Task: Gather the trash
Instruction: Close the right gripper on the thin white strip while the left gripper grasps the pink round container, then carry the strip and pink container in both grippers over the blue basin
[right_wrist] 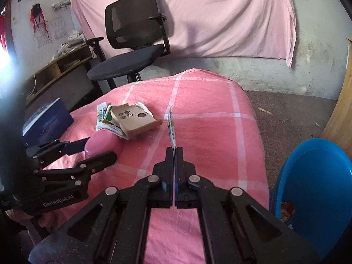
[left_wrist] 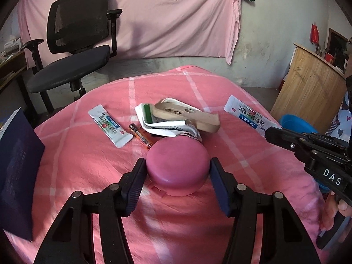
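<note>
The pink checked bed cover [left_wrist: 92, 165] carries all the trash, and a blue bin [right_wrist: 312, 189] stands just beside the bed on the right. The left gripper [left_wrist: 177, 172] has its jaws apart around a pink round lid [left_wrist: 177, 167], one pad near each side, not yet pressing. To grip well, I judge it should stay centred and close evenly, because the smooth rounded rim may slip out.

The right gripper [right_wrist: 175, 154] is clamped on the end of a white sachet [right_wrist: 171, 129], which sticks out forward from the tips. It should carry it level to the bin before letting go.

Behind the lid lie a beige phone case [left_wrist: 189, 115], crumpled paper [left_wrist: 160, 125], a second sachet [left_wrist: 110, 125] and a small battery [left_wrist: 140, 135].

Readable writing: "DIKANG" on both sachets, "DAS" on the right gripper, "GenRobot.AI" on the left gripper.
</note>
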{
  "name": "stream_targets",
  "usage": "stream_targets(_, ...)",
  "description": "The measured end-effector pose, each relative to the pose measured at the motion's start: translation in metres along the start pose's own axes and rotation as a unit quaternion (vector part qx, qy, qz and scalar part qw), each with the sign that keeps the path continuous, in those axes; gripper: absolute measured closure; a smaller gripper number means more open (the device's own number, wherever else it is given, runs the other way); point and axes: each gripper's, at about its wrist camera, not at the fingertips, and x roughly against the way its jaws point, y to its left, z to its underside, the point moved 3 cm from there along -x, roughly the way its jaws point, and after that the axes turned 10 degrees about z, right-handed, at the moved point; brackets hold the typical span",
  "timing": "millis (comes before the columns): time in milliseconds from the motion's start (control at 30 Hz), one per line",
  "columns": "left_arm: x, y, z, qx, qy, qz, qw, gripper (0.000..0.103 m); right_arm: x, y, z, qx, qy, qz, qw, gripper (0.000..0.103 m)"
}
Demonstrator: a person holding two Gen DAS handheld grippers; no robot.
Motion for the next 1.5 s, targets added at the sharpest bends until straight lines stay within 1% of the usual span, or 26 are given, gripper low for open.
stream_targets(100,0.007,-0.007,0.004,0.003,-0.006,0.000,1.0000,0.051,0.008,-0.004,0.003,-0.003,-0.007,-0.002,1.000,0.089)
stream_targets(200,0.020,-0.016,0.012,0.013,-0.022,0.001,0.9997,0.051,0.020,-0.006,0.006,-0.006,-0.022,-0.004,1.000,0.089)
stream_targets(300,0.036,-0.028,0.014,0.017,-0.054,0.000,0.9984,0.051,0.036,-0.010,0.010,-0.012,-0.048,-0.006,0.999,0.089)
stream_targets(367,0.050,-0.038,0.013,0.017,-0.088,-0.002,0.9960,0.051,0.054,-0.013,0.011,-0.018,-0.085,-0.003,0.996,0.089)
stream_targets(433,0.064,-0.050,0.007,0.011,-0.120,-0.002,0.9927,0.051,0.072,-0.017,0.010,-0.019,-0.124,0.006,0.992,0.089)
stream_targets(533,0.081,-0.068,-0.006,-0.001,-0.157,0.001,0.9875,0.051,0.102,-0.023,0.011,-0.022,-0.182,0.021,0.983,0.089)
stream_targets(633,0.096,-0.087,-0.021,-0.015,-0.190,0.006,0.9817,0.051,0.126,-0.030,0.011,-0.027,-0.228,0.041,0.972,0.089)
stream_targets(700,0.104,-0.101,-0.030,-0.024,-0.209,0.011,0.9775,0.051,0.142,-0.038,0.013,-0.034,-0.254,0.059,0.965,0.089)
stream_targets(800,0.111,-0.124,-0.042,-0.033,-0.224,0.019,0.9739,0.051,0.157,-0.053,0.015,-0.053,-0.274,0.076,0.957,0.089)
stream_targets(967,0.114,-0.161,-0.053,-0.037,-0.235,0.044,0.9702,0.051,0.175,-0.080,0.019,-0.082,-0.287,0.103,0.949,0.089)
stream_targets(1200,0.090,-0.208,-0.059,-0.055,-0.211,0.076,0.9730,0.051,0.193,-0.122,0.040,-0.112,-0.277,0.153,0.942,0.089)
stream_targets(1333,0.071,-0.231,-0.054,-0.071,-0.195,0.090,0.9742,0.051,0.193,-0.146,0.049,-0.140,-0.255,0.171,0.941,0.089)
stream_targets(1500,0.040,-0.253,-0.047,-0.081,-0.170,0.103,0.9767,0.051,0.189,-0.174,0.059,-0.170,-0.223,0.183,0.942,0.089)
